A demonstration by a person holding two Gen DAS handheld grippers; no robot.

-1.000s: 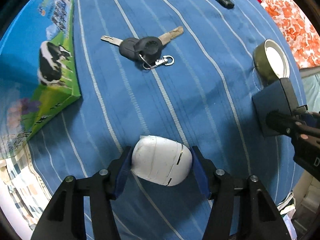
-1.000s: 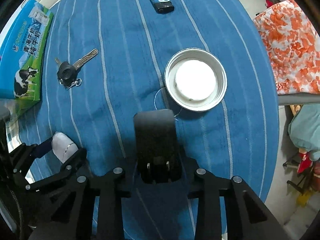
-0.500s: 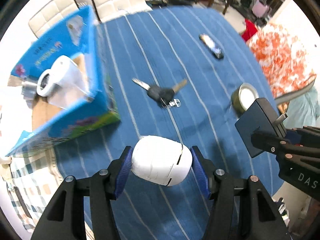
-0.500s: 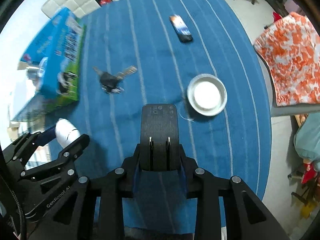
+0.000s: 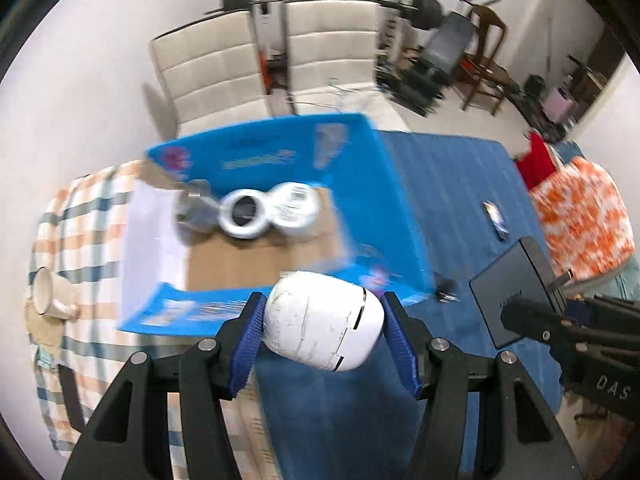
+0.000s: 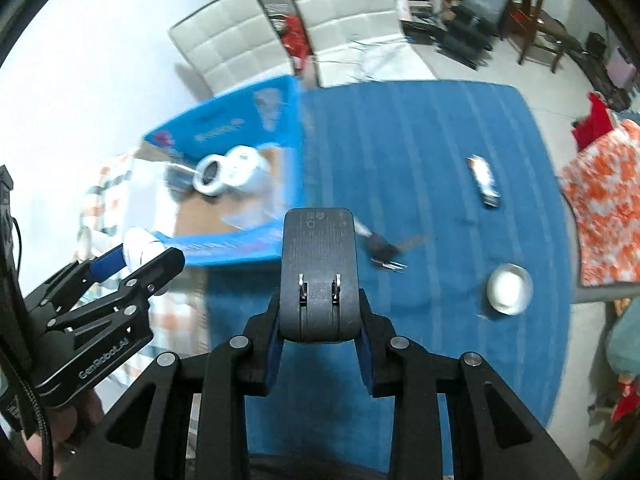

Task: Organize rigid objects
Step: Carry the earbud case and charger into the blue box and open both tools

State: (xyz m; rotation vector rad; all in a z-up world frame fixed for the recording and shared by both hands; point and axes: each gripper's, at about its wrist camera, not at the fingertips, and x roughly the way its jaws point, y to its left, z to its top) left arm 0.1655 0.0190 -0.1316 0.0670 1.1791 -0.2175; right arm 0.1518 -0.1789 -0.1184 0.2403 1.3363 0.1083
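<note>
A: Currently the left claw [image 5: 325,330] is pinching a white case [image 5: 322,320], its blue pads [image 5: 248,344] pressing on both sides. The case is hanging in the air just in front of the near wall of the blue box [image 5: 276,208].

B: And the right claw [image 6: 319,318]?

A: It is gripping a black charger [image 6: 318,268] by its sides, nearly closed, plug prongs facing the camera. The charger is lifted above the blue striped tabletop [image 6: 420,152], beside the box's right wall.

B: What is sitting in the box?

A: Two white rolls [image 5: 266,211] are lying side by side on the cardboard floor, with a grey metallic thing [image 5: 192,208] touching them on the left. Blur is making that last item hard to identify.

B: What is lying on the tabletop?

A: Keys [image 6: 384,248] are resting near the box's right corner. A small dark printed packet [image 6: 485,182] is lying farther right, and a round metal lid [image 6: 510,289] with a white centre is sitting near the right edge, well apart from the keys.

B: Anything off the tabletop?

A: A white mug [image 5: 50,294] is lying on its side on checked cloth [image 5: 80,216] left of the box. White chairs [image 5: 236,64] are standing behind it.
</note>
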